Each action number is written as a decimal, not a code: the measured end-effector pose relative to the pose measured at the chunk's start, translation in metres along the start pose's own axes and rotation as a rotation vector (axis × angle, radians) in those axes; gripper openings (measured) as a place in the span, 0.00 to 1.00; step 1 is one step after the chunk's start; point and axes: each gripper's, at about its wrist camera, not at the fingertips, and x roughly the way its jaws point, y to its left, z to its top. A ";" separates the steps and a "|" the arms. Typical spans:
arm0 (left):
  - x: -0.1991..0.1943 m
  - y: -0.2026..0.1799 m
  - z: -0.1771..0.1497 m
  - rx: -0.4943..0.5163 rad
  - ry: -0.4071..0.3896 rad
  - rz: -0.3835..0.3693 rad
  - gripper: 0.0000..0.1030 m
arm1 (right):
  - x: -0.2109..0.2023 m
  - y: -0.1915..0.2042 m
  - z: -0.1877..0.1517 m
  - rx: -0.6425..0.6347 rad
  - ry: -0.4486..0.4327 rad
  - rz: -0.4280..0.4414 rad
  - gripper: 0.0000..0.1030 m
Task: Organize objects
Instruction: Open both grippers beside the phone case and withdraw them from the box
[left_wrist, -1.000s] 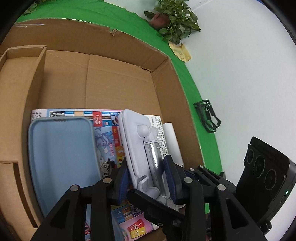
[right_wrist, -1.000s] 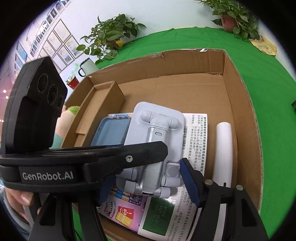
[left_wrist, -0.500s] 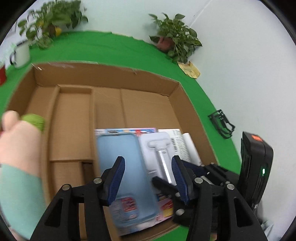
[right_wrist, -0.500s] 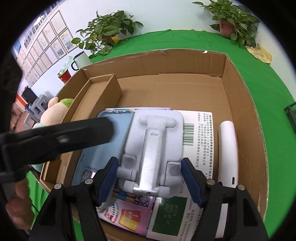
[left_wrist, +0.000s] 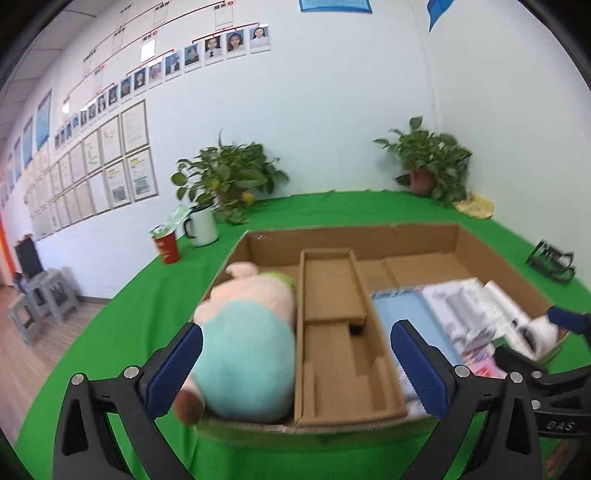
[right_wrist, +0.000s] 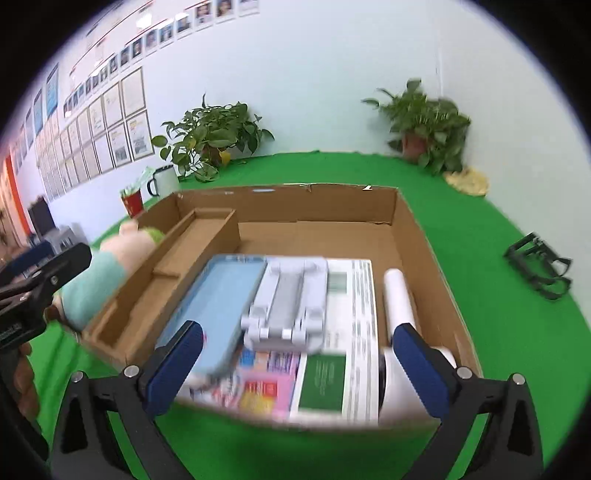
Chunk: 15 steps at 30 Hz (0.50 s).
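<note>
While both pairs of jaws are opening with nothing between them, the scene reads as a release just finished. A second ago the left gripper (left_wrist: 295, 369) and the right gripper (right_wrist: 295, 363) both bracketed the pale phone stand (right_wrist: 286, 301); now it lies free in the wide compartment of the cardboard box (right_wrist: 413, 236), so that item looks placed.

Going down in size: the green tabletop (right_wrist: 498, 332) carries the box. In its narrow left compartment lies a plush toy (left_wrist: 243, 343) in a teal top, which the left wrist view now faces between its spread jaws. A bare divided cardboard insert (left_wrist: 332, 295) stands between the toy and the main compartment. There, printed sheets (right_wrist: 351, 314) line the floor, a light blue case (right_wrist: 218, 306) rests on them, touching the phone stand's left side, and a white tube (right_wrist: 397, 295) lies along the right wall, apart from the stand.

Both views are blurred. The left gripper has swung away from the stand toward the toy and tilts gently downward; the right one has drawn back toward the near edge of the box, also angled down. A hand (right_wrist: 22, 373) on the left tool's handle shows at the right view's left edge. My guess is that the toy comes next.
</note>
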 end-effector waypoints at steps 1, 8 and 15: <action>0.000 0.000 -0.007 0.004 0.009 0.015 1.00 | -0.003 0.005 -0.005 -0.015 -0.010 -0.014 0.99; 0.024 -0.023 -0.030 0.026 0.046 -0.001 1.00 | -0.002 0.012 -0.023 0.002 -0.064 -0.083 0.99; 0.040 -0.031 -0.037 0.008 0.062 0.020 1.00 | 0.005 0.018 -0.021 0.011 -0.076 -0.113 0.99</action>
